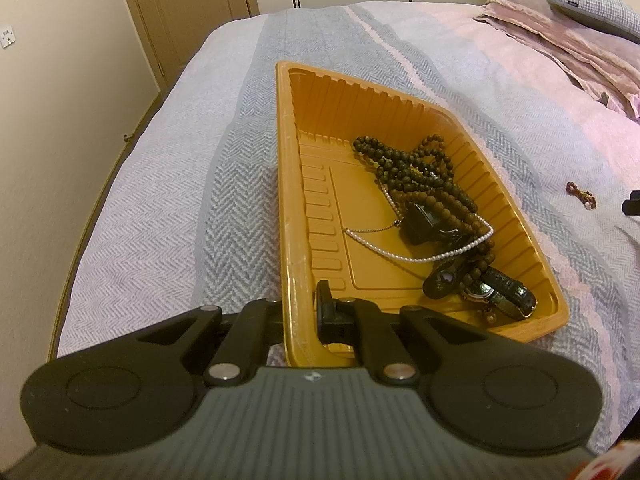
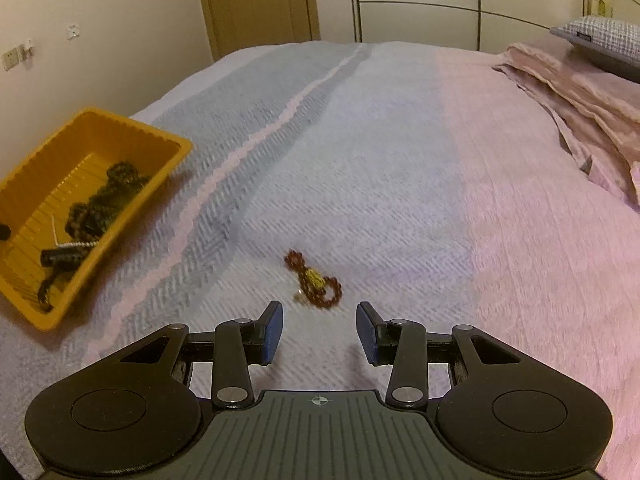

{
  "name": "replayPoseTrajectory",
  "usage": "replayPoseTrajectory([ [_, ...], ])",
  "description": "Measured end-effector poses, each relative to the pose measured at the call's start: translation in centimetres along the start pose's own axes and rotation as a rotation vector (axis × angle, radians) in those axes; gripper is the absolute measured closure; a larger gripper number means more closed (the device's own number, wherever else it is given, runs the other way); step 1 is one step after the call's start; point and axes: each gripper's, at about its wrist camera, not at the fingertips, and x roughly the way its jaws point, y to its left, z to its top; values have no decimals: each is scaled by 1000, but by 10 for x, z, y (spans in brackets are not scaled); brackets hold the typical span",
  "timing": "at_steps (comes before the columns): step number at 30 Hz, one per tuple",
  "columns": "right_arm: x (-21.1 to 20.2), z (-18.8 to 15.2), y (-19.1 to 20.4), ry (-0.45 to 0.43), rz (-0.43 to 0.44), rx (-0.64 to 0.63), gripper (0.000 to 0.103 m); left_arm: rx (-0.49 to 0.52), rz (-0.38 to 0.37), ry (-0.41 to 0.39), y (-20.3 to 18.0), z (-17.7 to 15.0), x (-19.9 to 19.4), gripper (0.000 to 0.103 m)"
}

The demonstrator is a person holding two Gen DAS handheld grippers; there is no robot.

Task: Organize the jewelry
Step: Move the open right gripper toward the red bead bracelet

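Note:
An orange plastic tray [image 1: 290, 200] lies on the bed. It holds dark bead necklaces [image 1: 416, 168], a white pearl strand [image 1: 420, 258] and a black watch [image 1: 504, 294]. My left gripper [image 1: 300, 320] is shut on the tray's near left rim. The tray also shows at the left of the right wrist view [image 2: 168, 160]. A red bead bracelet [image 2: 314, 280] with a yellow charm lies on the bedspread just ahead of my right gripper [image 2: 320, 332], which is open and empty. The bracelet shows small at the right of the left wrist view [image 1: 582, 196].
The bed is covered by a grey and pink herringbone bedspread [image 2: 380, 160]. A folded pink blanket [image 2: 580, 100] and a checked pillow [image 2: 600, 38] lie at the far right. A wooden door [image 2: 260, 0] and wardrobe stand behind the bed.

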Motion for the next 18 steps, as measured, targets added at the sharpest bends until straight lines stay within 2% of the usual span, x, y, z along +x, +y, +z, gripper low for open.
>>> replayPoseTrajectory([
  [5,11,-12,5,8,-12,-15,62,0,-1,0,0,0,0,98],
  [9,20,-11,12,2,14,-18,63,0,-2,-3,-1,0,-1,98],
  [16,50,-2,16,30,40,16,80,-6,-6,0,1,1,-1,98],
  [18,57,-1,15,40,36,18,81,-7,-6,-2,1,1,-2,98],
])
